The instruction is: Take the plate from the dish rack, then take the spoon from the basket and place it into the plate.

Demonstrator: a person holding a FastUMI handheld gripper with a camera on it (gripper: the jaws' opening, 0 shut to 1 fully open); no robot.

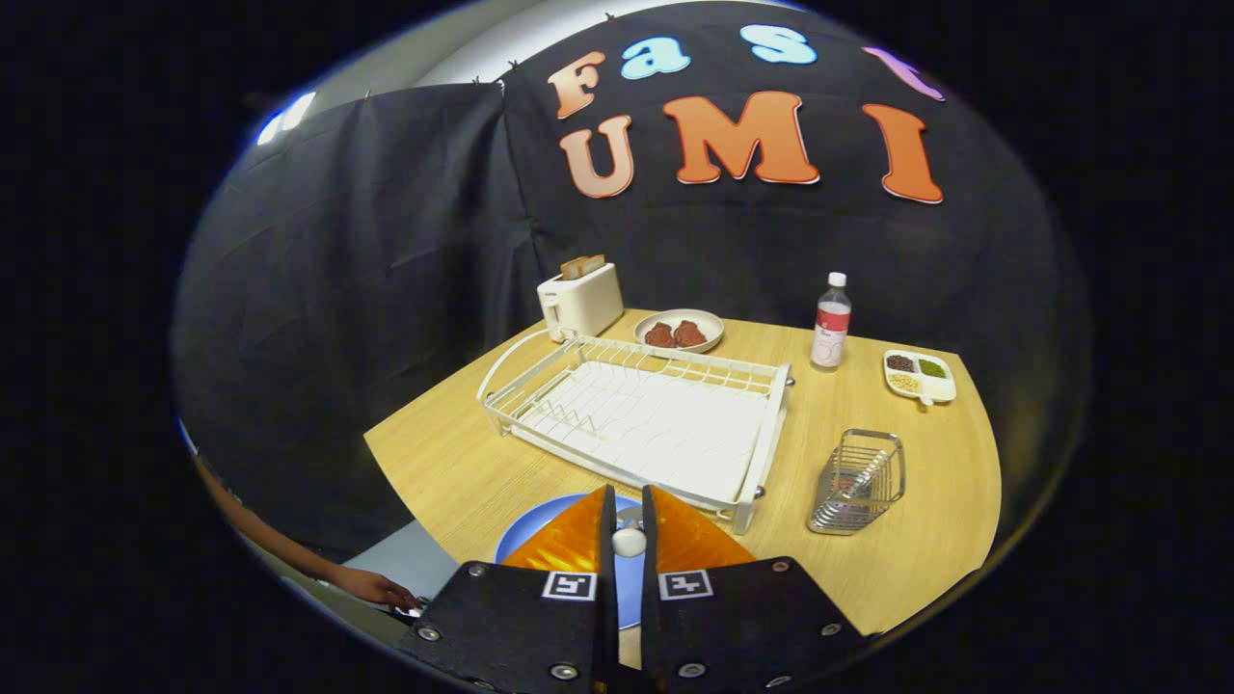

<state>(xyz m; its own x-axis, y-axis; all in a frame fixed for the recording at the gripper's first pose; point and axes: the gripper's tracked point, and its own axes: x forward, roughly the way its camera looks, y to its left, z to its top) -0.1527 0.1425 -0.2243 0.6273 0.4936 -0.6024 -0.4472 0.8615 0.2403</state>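
Plate is out on the near table, rack empty; the gripper clenches a white spoon over it (only the release remains).

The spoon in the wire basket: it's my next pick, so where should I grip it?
Grip the metal spoon by its handle, coming from above through the open top of the wire basket; it leans inside, walled in by wires. The gripper, nearly shut, sits over the blue plate.

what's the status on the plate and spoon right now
Tongs nearly shut on a small white object, over the blue plate. Plate on the table, out of the dish rack. Basket stands beyond, right of the rack; path unobstructed.
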